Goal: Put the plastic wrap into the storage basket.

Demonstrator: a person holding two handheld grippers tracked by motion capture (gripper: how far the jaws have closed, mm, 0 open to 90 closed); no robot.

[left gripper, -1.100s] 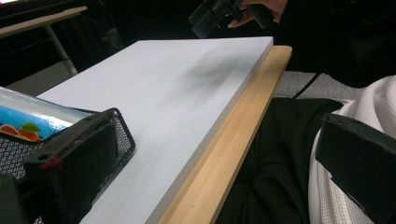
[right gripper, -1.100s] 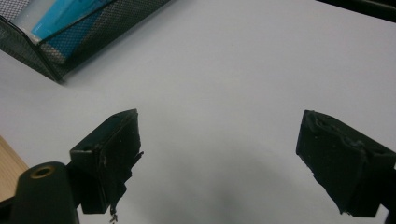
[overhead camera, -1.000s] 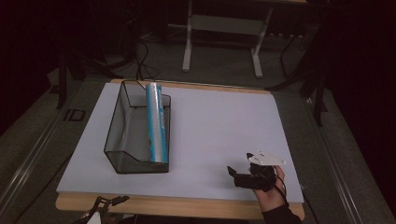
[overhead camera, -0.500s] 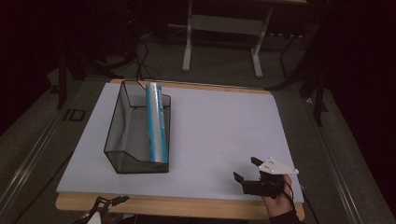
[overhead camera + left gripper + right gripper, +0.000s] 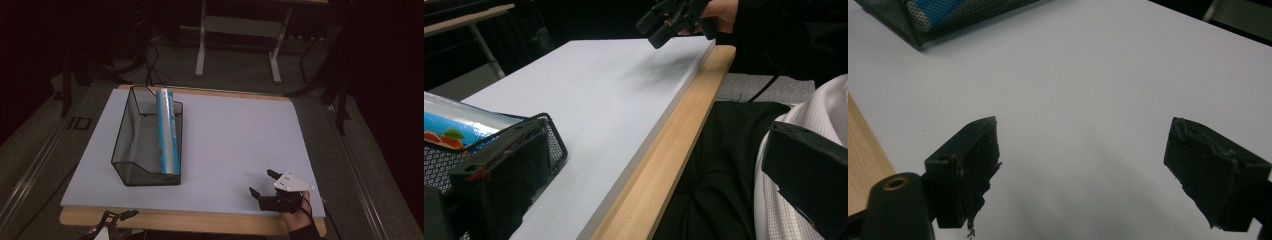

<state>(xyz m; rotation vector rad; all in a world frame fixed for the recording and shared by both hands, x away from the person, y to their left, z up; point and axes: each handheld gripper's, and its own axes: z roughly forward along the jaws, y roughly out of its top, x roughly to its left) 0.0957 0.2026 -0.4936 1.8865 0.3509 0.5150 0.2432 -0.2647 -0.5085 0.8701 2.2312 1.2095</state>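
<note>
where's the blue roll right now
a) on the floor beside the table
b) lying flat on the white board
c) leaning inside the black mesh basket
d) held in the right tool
c: the blue roll rests inside the black mesh basket, along its right wall, while the right tool hovers open and empty over the white board near the front edge.

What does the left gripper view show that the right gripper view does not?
Left gripper view alone: the person's dark trousers and white sleeve, the right gripper held in a hand above the board's far corner, and the orange fruit print on the blue foil-wrapped roll. Right gripper view alone: the right gripper's own jaws standing wide apart. Both: the white board, its light wooden edge, and the black wire-mesh basket.
</note>
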